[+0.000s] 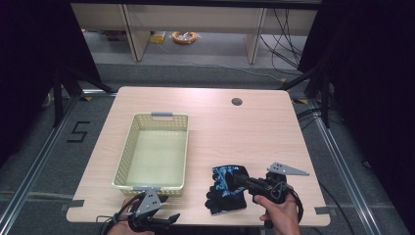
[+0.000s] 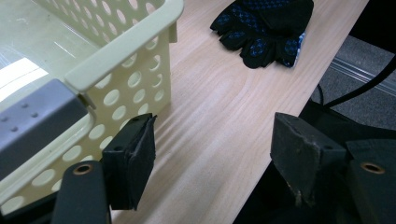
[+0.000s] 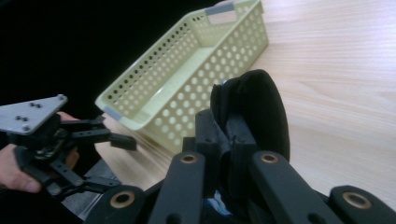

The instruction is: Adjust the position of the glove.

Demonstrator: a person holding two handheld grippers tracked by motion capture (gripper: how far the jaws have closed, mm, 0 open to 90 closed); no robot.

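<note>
A pair of black gloves with blue patterning (image 1: 226, 190) lies on the wooden table (image 1: 220, 127) near its front edge, right of a pale yellow perforated basket (image 1: 154, 152). My right gripper (image 1: 238, 179) is shut on the cuff end of the gloves; in the right gripper view the black cuff (image 3: 254, 109) stands pinched between the jaws of the right gripper (image 3: 225, 137). My left gripper (image 1: 169, 208) is open at the table's front edge, just below the basket's near right corner. In the left gripper view the left gripper (image 2: 215, 149) holds nothing, with the gloves (image 2: 266, 28) farther off.
The basket (image 2: 121, 51) is empty, with grey handles at both short ends (image 3: 222, 8). A round cable hole (image 1: 237, 102) sits at the table's far right. The left gripper (image 3: 74, 135) and its hand appear beside the basket in the right gripper view. Dark curtains flank the table.
</note>
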